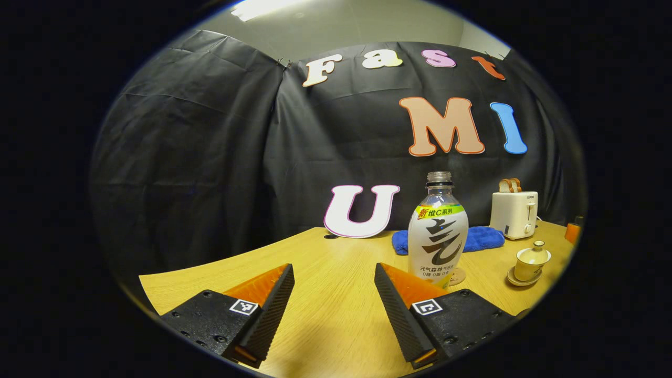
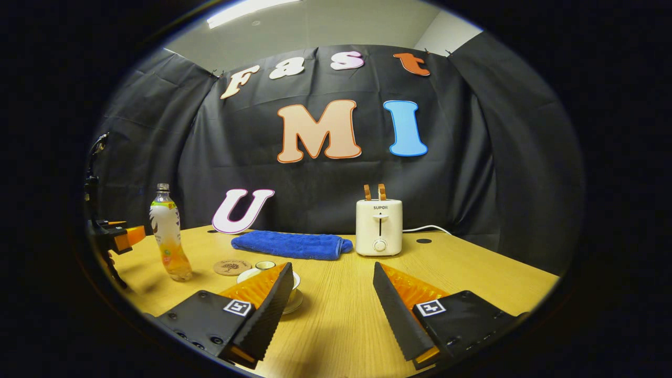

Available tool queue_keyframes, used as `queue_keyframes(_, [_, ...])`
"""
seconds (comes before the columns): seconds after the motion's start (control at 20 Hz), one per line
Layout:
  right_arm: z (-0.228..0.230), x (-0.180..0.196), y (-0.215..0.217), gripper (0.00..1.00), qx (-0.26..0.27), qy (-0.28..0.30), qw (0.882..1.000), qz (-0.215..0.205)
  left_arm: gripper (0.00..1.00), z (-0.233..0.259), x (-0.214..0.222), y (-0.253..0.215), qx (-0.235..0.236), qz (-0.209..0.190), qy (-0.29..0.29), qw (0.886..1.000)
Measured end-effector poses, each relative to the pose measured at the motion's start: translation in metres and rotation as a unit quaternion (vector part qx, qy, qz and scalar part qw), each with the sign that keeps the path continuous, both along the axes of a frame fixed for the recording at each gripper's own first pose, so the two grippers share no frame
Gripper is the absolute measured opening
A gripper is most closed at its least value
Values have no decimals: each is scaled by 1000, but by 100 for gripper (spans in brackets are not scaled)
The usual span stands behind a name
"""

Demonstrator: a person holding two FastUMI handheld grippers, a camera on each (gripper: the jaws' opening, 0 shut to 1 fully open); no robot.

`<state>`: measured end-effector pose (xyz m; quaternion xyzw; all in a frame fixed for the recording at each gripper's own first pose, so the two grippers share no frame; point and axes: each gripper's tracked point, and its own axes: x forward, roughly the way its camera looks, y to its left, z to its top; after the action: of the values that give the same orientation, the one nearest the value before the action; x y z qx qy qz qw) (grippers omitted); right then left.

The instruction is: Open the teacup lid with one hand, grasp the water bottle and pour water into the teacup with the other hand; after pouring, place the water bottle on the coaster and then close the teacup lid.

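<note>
The clear plastic water bottle (image 1: pixel 438 231) stands upright on the light wooden table (image 1: pixel 325 294), uncapped, with a white wrap label that has a yellow-green band at the top and a large dark brush-stroke character below; the small print under it is too fine to make out. In the right gripper view the same bottle (image 2: pixel 167 233) shows an orange tint in its lower part, though whether that is liquid or label cannot be told. Just behind its base lies the round brown cork coaster (image 2: pixel 232 267), which bears a dark printed emblem too small to read.

The cream ceramic teacup (image 1: pixel 532 261) sits on its matching saucer to the right of the bottle, its knobbed lid (image 1: pixel 537 245) on and closed (so its contents are hidden). In the right gripper view the cup (image 2: pixel 265 266) is partly hidden behind one finger.

At the back, a cream two-slot toaster (image 2: pixel 379 227) holds two slices of toast (image 2: pixel 374 192) upright in its slots. Beside it lies a folded blue towel (image 2: pixel 292 245).

The left gripper (image 1: pixel 334 286) hovers low over the table with its jaws spread wide and nothing between them, the bottle just beyond its right finger. The right gripper (image 2: pixel 332 286) is likewise wide open and empty, near the teacup.
</note>
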<state>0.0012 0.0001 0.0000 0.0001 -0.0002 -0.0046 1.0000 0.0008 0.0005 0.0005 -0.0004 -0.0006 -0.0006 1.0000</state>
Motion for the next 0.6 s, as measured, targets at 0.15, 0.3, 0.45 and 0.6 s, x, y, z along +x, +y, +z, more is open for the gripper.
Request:
queue_keyframes(0.15, [1,-1,0,96,0,0,1000,2,90,0,0,0,0,0,0,1000])
queue_keyframes(0.3, [0,0,4,96,0,0,1000,11,90,0,0,0,0,0,0,1000])
queue_keyframes(0.45, [-1,1,16,96,1,3,999,38,90,-1,0,0,0,0,0,1000])
queue_keyframes(0.6, [-1,5,25,94,3,4,998,60,90,0,0,0,0,0,0,1000])
